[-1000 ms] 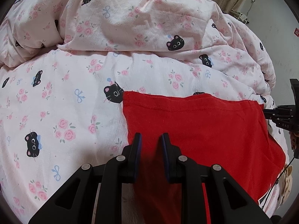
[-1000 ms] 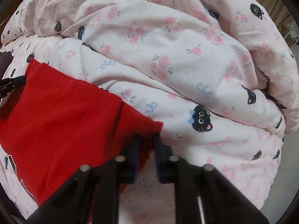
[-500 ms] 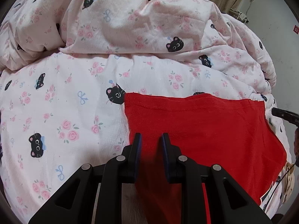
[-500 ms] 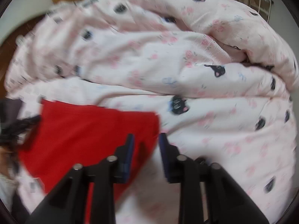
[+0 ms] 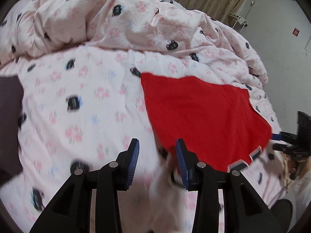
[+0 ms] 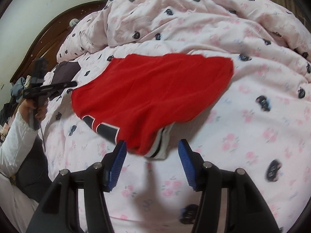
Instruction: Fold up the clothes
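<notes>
A red garment (image 6: pixel 153 95) lies folded flat on the bed, on a pink quilt (image 6: pixel 252 128) printed with roses, bows and black cat faces. In the right wrist view the garment fills the middle of the picture. A dark blue panel with white edging (image 6: pixel 106 130) shows at its lower edge, towards 7 o'clock, and a striped white and black hem (image 6: pixel 161 145) hangs at 6 o'clock.

The right hand-held gripper (image 6: pixel 152 161) has its jaws apart and opening. The striped hem lies just beyond the tips, in line with the gap between them, but the blue pads (image 6: pixel 118 159) do not press on it.

In the left wrist view the garment (image 5: pixel 204 116) lies from the centre towards 3 o'clock. The left hand-held gripper (image 5: pixel 157 161) also has its jaws apart and opening. Between them I see only blurred pink quilt (image 5: pixel 77 101); the near corner of the garment lies close to the right-side pad (image 5: pixel 180 163), and I cannot tell if it touches.

At 9 o'clock in the right wrist view a hand (image 6: pixel 34 106) in a white sleeve (image 6: pixel 17 136) holds the left hand-held gripper, which points at the garment's left edge. Behind it are a dark wooden headboard (image 6: pixel 48 36) and a dark cloth (image 6: pixel 65 73) on the bed. The bunched part of the quilt rises at 12 o'clock.
</notes>
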The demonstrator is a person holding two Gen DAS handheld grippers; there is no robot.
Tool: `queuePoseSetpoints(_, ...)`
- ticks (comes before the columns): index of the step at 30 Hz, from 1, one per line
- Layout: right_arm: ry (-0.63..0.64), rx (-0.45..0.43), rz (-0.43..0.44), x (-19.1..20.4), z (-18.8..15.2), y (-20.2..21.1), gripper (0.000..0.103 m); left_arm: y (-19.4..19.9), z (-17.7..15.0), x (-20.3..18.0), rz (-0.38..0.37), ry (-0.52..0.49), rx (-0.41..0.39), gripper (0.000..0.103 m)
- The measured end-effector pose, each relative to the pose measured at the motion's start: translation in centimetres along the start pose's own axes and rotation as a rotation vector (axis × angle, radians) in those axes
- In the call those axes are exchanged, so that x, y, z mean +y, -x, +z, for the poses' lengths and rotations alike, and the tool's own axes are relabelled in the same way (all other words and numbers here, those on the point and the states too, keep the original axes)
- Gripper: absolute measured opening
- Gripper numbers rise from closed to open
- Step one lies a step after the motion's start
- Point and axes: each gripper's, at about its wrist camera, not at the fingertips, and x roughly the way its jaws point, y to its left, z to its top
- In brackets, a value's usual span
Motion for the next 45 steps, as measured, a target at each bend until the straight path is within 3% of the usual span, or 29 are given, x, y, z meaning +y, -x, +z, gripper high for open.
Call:
queuePoseSetpoints(3,-0.03,-0.037,0.023,0.4,-0.4,-1.4,0.057,0.2,-1.7,0.1,-0.031,0.01,0.024,0.035)
queuePoseSetpoints(7,-0.103,-0.108,0.06,-0.1,-0.4,-2.4,0.057,-0.5,-1.7,-0.5,-0.066,0.009,0.015,0.035)
queuePoseSetpoints(11,-0.117,-0.128,0.083,-0.3,-0.8,-2.5,0.054,-0.7,-2.0,-1.8,-0.103,-0.047,0.018,0.035)
queuePoseSetpoints(14,-0.099,-0.108,0.091,-0.3,-0.9,-2.7,0.041,-0.8,-2.0,-3.1,-0.095,-0.106,0.016,0.043)
queuePoseSetpoints(18,-0.102,-0.102,0.08,-0.7,-0.8,-3.0,0.019,-1.4,-2.0,-4.0,-0.061,-0.139,0.009,0.044)
queuePoseSetpoints(20,-0.115,-0.096,0.078,-0.9,-0.8,-3.3,0.017,-1.8,-2.0,-4.2,-0.053,-0.152,0.011,0.044)
queuePoseSetpoints(22,-0.129,-0.084,0.089,-1.2,-0.9,-3.6,0.015,-2.0,-2.1,-4.3,-0.04,-0.161,0.021,0.041)
queuePoseSetpoints(24,-0.129,-0.073,0.093,-1.2,-1.0,-3.6,0.012,-2.2,-2.1,-4.2,-0.029,-0.166,0.033,0.025)
queuePoseSetpoints(36,-0.148,-0.003,0.146,-1.4,-1.9,-2.6,0.009,-0.9,-2.3,-2.9,-0.049,-0.115,0.061,0.018)
queuePoseSetpoints(45,-0.168,0.118,0.138,-1.9,-2.8,-4.7,0.009,-2.4,-3.0,-2.4,0.0,-0.102,0.133,0.023)
